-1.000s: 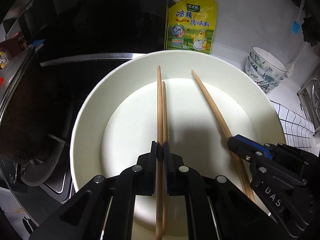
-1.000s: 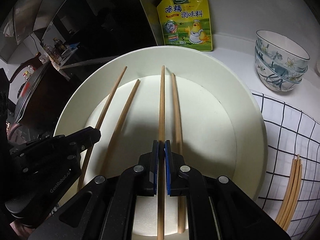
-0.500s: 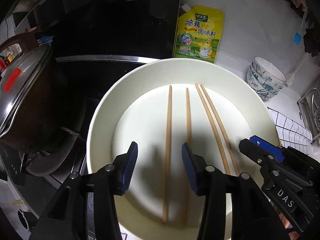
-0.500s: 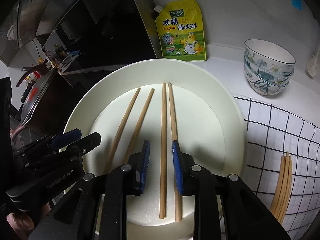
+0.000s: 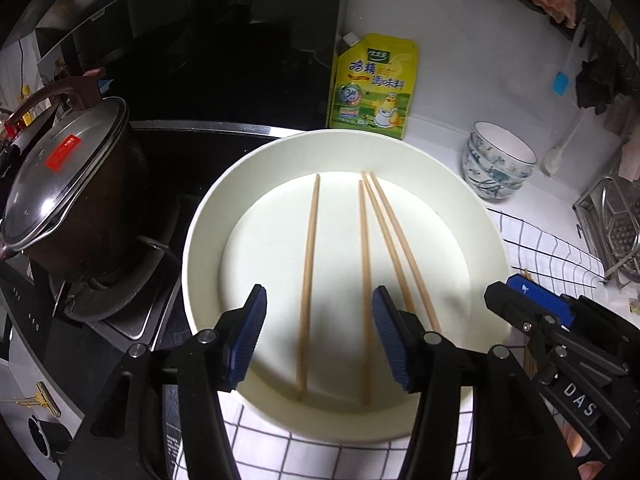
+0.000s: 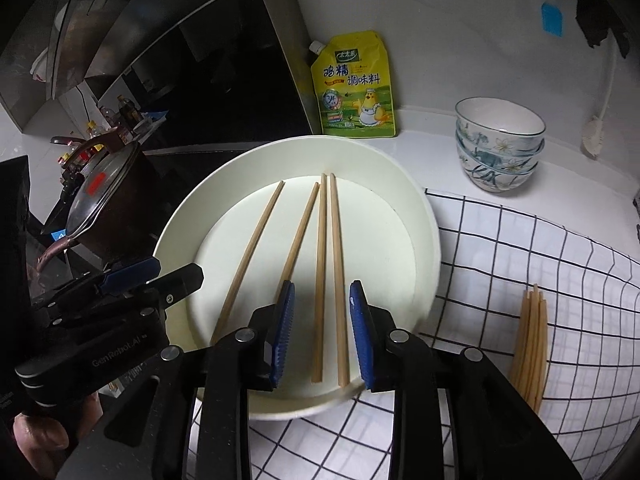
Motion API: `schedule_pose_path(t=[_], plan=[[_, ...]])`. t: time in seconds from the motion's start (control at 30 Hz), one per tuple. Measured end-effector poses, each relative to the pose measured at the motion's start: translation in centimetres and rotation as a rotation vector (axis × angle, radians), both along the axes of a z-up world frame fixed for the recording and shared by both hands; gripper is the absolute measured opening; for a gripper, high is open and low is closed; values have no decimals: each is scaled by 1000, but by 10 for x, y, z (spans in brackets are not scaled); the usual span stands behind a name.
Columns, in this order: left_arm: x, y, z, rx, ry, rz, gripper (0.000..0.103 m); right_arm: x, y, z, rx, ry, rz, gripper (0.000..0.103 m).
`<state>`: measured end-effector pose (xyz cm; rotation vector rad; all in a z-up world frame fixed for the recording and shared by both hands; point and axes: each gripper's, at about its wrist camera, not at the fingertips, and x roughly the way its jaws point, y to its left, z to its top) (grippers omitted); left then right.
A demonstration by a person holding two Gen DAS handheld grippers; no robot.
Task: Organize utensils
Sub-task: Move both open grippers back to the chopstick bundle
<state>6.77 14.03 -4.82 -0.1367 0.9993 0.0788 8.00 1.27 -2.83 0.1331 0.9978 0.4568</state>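
Observation:
Several wooden chopsticks (image 5: 308,280) lie side by side in a big white plate (image 5: 208,240). In the right wrist view the same chopsticks (image 6: 320,272) lie in the plate (image 6: 424,248). My left gripper (image 5: 318,336) is open and empty, above the plate's near rim, its pads either side of the two left chopsticks. My right gripper (image 6: 322,332) is open and empty over the two right chopsticks. Each gripper shows in the other's view, the right one (image 5: 520,300) at right and the left one (image 6: 156,276) at left.
A bundle of chopsticks (image 6: 530,344) lies on the checked cloth (image 6: 540,248) to the right. Stacked bowls (image 6: 500,144) and a yellow seasoning pouch (image 6: 354,88) stand behind the plate. A lidded pot (image 5: 68,184) sits on the stove at left. A wire rack (image 5: 612,224) is far right.
Both grippers were shut on chopsticks a second ago. They have opened, left the chopsticks lying in the plate, and pulled back and up.

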Motion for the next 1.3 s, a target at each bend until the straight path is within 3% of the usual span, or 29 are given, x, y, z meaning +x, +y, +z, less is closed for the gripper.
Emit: schedule_pose_path(t=[0.3, 0.63, 0.87, 1.3], plan=[[-22, -26, 14, -6, -25, -21, 57, -24, -31, 13, -2, -24, -11, 28], [-38, -62, 20, -47, -22, -46, 64, -51, -80, 10, -34, -17, -46, 39], [-47, -94, 20, -70, -25, -91, 67, -66, -129, -4, -56, 6, -96, 49], [-54, -167, 3, -89, -3, -232, 74, -77, -194, -55, -127, 76, -189, 54]])
